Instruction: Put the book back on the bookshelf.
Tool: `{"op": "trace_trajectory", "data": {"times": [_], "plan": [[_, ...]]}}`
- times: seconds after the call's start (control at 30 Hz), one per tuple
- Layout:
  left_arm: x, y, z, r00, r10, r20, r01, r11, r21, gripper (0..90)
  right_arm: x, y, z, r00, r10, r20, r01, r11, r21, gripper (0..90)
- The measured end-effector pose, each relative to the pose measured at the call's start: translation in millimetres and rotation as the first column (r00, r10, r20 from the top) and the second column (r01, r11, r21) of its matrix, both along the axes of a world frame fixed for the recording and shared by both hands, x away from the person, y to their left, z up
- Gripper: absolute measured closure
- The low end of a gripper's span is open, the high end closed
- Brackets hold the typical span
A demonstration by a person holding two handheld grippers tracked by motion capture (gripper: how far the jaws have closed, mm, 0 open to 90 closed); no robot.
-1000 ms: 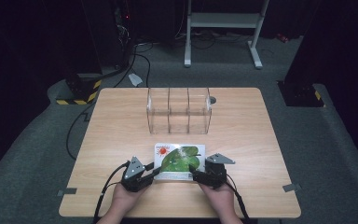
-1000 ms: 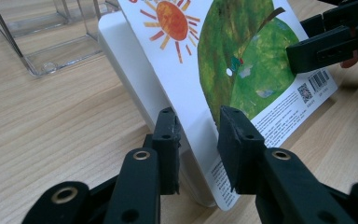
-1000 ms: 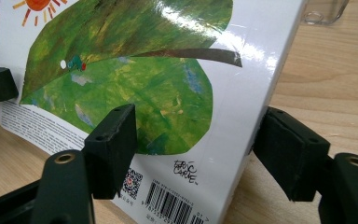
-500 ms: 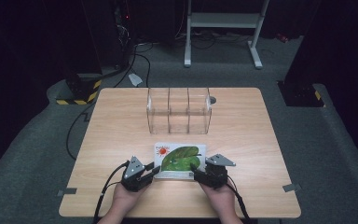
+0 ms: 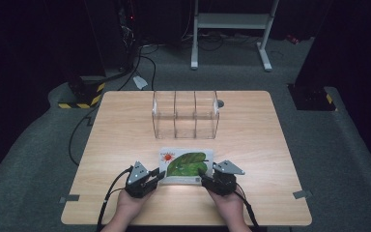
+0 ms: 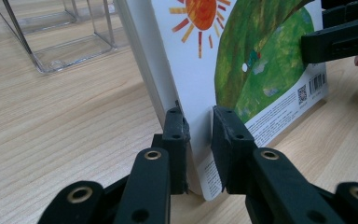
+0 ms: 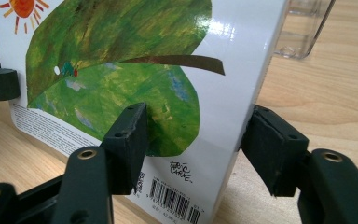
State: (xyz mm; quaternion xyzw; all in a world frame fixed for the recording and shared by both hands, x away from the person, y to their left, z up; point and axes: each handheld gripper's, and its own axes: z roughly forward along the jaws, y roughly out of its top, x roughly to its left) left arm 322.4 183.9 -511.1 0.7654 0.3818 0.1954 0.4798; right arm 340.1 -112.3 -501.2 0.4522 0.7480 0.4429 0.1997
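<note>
At the near edge of the desk (image 5: 125, 125), a picture book (image 5: 186, 165) (green leaf, orange sun) stands tilted before the clear divided organizer (image 5: 185, 115). The left tongs (image 6: 199, 135) clamp its corner. The right tongs (image 7: 193, 140) have just been closing around its other edge, one pad touching the cover, the other close by the spine.

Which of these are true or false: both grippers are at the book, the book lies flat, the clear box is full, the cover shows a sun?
1. Both grippers are at the book. True: the left gripper is shut on a lower corner, the right gripper straddles the other side, its jaws just closing.
2. The book lies flat. False: it stands tilted up off the table.
3. The clear box is full. False: its compartments look empty.
4. The cover shows a sun. True, beside a green leaf.
</note>
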Motion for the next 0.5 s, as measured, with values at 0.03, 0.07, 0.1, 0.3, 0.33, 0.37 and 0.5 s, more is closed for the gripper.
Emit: {"op": "trace_trajectory", "data": {"times": [0.03,0.07,0.1,0.3,0.33,0.37,0.5], "plan": [[-0.1,0.0,0.1,1.0,0.001,0.002,-0.001,1.0,0.002,75.9,-0.3,-0.2,0.3,1.0,0.0,0.007,0.0,1.0,-0.002,42.4],[-0.3,-0.1,0.1,1.0,0.003,0.001,-0.003,1.0,0.001,76.2,-0.4,-0.5,0.6,0.9999,0.001,0.014,-0.001,1.0,-0.004,43.2],[-0.4,-0.4,0.0,1.0,0.008,0.001,-0.008,1.0,0.0,76.4,-1.1,-0.3,1.0,0.9999,-0.003,0.015,0.003,1.0,-0.002,44.0],[-1.8,-1.5,0.3,0.9998,0.008,0.021,-0.008,0.9999,0.014,78.0,-2.5,-1.9,4.0,0.9987,0.003,0.05,-0.002,1.0,-0.009,47.1],[-2.1,-1.7,0.4,0.9997,0.005,0.024,-0.006,0.9998,0.02,78.1,-2.7,-2.8,4.8,0.998,0.005,0.063,-0.004,1.0,-0.012,47.4],[-2.4,-2.1,0.2,0.9997,0.004,0.025,-0.005,0.9998,0.022,78.1,-3.3,-3.2,5.3,0.9972,0.005,0.075,-0.004,1.0,-0.014,47.4],[-5.2,-3.2,-1.0,0.9995,0.0,0.03,-0.001,0.9992,0.04,77.4,-6.7,-5.0,2.6,0.9965,0.02,0.081,-0.018,1.0,-0.023,47.3]]}}
